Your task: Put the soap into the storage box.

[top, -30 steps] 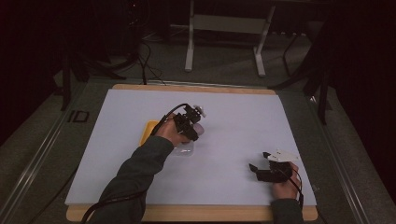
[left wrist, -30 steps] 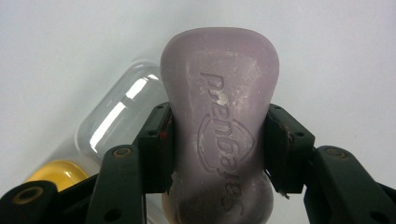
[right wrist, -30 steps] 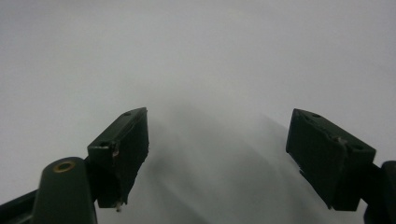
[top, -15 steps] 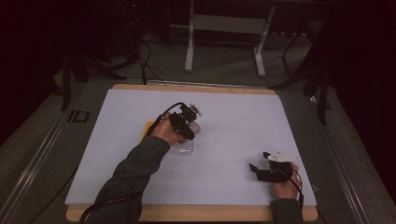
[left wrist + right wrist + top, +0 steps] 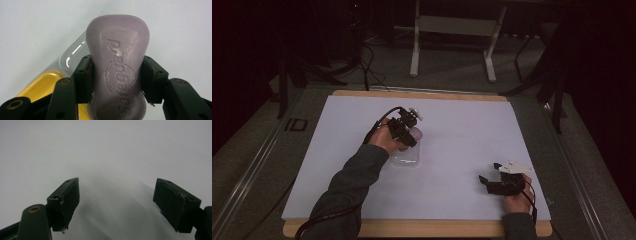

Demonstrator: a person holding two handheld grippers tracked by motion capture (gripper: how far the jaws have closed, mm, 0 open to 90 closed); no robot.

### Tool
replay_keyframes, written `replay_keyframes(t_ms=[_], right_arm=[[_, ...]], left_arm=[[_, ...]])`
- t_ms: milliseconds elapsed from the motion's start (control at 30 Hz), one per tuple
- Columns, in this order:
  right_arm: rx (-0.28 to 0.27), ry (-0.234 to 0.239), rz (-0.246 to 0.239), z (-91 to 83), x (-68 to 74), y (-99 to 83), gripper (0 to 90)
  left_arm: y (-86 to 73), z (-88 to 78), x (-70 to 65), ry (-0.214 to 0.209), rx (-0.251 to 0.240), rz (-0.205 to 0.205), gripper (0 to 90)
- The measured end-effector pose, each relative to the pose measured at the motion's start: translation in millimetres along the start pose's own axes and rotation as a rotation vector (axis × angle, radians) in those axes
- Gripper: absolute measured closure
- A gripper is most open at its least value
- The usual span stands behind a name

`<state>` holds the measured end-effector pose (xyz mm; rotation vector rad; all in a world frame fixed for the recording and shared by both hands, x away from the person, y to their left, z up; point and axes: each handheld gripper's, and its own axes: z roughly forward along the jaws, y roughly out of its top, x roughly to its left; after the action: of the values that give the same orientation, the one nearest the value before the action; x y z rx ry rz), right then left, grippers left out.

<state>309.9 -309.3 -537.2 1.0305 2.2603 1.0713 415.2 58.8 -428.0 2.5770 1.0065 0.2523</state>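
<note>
**benchwatcher:** White sheet over the whole table (image 5: 462, 125), wooden edge peeking out round it. Left of the middle, the left gripper (image 5: 408, 134) has a bar of soap (image 5: 117, 72). Pale purple, brand stamped into the top face. Both pads are pressed onto its narrow waist, one on each flank, so it's a proper clamp and not just resting there.

**soapdodger:** Which way does the bar run?

**benchwatcher:** Lengthwise straight out from the fingers (image 5: 83, 80), far end pointing away from the hand. So the grip goes across the short width and the long axis lines up with the gripper. Under and just past it there's a clear plastic lid (image 5: 408, 157), and a yellow tray (image 5: 42, 85) sits next to that, on the near-left in the left gripper view. Soap looks lifted a bit above both, though I can't tell how much.

**soapdodger:** And the other hand?

**benchwatcher:** Right gripper (image 5: 500, 182) is parked near the front right corner, well apart from all of it, jaws spread wide with only white sheet between them. Left hand is by far the nearer one to the tray. My guess is the whole next move hangs on lining the bar's long side up with the tray's long side before letting go. Come in crooked and it'd probably land on the rim.
</note>
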Motion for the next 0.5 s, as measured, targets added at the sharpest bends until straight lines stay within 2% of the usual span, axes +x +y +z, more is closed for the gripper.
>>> replay_keyframes(t_ms=[300, 500], right_arm=[[-0.001, -0.001, 0.000, -0.1, 0.1, 0.0, 20.8], [-0.001, 0.000, 0.000, -0.1, 0.1, 0.0, 20.8]], left_arm=[[-3.6, 0.7, 5.3, 0.006, 0.004, -0.010, 50.0], [-8.9, 2.3, 11.5, 0.005, 0.007, -0.035, 50.0]])
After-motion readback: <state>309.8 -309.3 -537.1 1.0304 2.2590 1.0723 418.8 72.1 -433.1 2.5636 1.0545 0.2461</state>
